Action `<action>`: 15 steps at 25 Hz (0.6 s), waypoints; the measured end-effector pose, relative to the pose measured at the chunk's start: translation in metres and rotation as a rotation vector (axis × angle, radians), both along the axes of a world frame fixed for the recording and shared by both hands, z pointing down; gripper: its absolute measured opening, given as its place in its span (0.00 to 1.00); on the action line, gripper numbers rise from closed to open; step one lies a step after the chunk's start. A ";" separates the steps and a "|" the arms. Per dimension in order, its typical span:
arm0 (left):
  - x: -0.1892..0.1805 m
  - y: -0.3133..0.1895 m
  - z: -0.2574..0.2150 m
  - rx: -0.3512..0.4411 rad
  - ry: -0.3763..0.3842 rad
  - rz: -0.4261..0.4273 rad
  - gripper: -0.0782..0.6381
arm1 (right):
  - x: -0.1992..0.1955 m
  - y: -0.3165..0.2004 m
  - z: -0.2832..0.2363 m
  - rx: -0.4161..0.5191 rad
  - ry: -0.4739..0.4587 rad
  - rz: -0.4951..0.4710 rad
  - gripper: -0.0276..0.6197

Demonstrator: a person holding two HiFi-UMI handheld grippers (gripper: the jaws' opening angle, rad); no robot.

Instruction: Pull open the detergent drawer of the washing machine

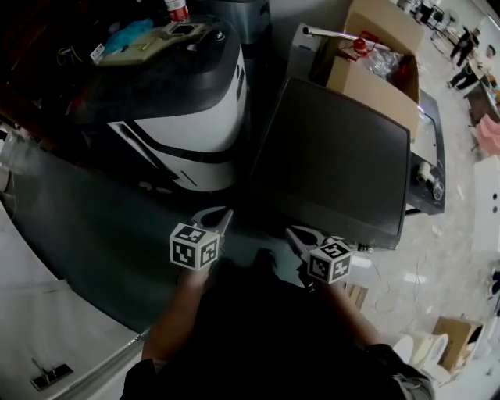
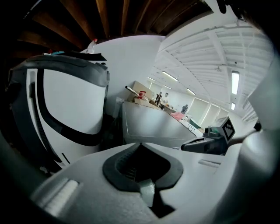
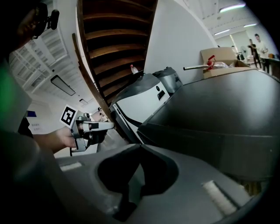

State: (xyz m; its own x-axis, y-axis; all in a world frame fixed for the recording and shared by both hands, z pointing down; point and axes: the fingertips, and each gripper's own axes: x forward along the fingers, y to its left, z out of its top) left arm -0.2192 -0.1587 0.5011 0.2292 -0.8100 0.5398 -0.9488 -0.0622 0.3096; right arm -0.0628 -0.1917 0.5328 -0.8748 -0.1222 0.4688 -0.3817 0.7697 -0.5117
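Note:
A dark grey washing machine (image 1: 336,156) with a flat lid stands in front of me; its front face is hidden in the head view. The right gripper view shows its lid and upper front band (image 3: 210,131), but I cannot make out a detergent drawer there. My left gripper (image 1: 221,212) is shut and empty, held in the air near the machine's near left corner. My right gripper (image 1: 293,232) is also shut and empty, just before the machine's near edge. Each gripper shows in the other's view: the right gripper (image 2: 210,142) and the left gripper (image 3: 89,129).
A white and dark rounded machine (image 1: 180,101) stands left of the grey one, with a red-capped bottle (image 1: 178,9) and clutter on top. An open cardboard box (image 1: 375,55) sits behind the grey machine. A wooden stair underside (image 3: 109,43) rises behind. People stand far off.

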 end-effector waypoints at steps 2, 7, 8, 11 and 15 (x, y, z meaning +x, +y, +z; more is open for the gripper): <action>-0.001 -0.006 0.008 -0.005 0.013 0.045 0.13 | -0.002 0.001 0.007 -0.007 0.023 0.038 0.05; -0.007 -0.011 0.026 -0.019 0.034 0.144 0.13 | -0.013 0.006 0.014 -0.006 0.046 0.134 0.05; -0.007 -0.011 0.028 -0.018 0.037 0.164 0.13 | -0.015 0.009 0.014 -0.003 0.050 0.150 0.05; -0.006 -0.006 0.027 -0.005 0.052 0.223 0.13 | -0.016 0.018 0.014 0.005 0.067 0.200 0.05; -0.005 0.006 0.030 0.007 0.037 0.311 0.13 | -0.013 0.029 0.012 0.014 0.061 0.308 0.05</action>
State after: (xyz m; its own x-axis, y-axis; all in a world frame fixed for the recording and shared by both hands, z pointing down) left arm -0.2244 -0.1530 0.5313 0.4864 -0.7016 0.5207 -0.8719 -0.3505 0.3421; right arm -0.0760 -0.1629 0.5446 -0.7659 -0.3837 0.5160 -0.6278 0.6197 -0.4710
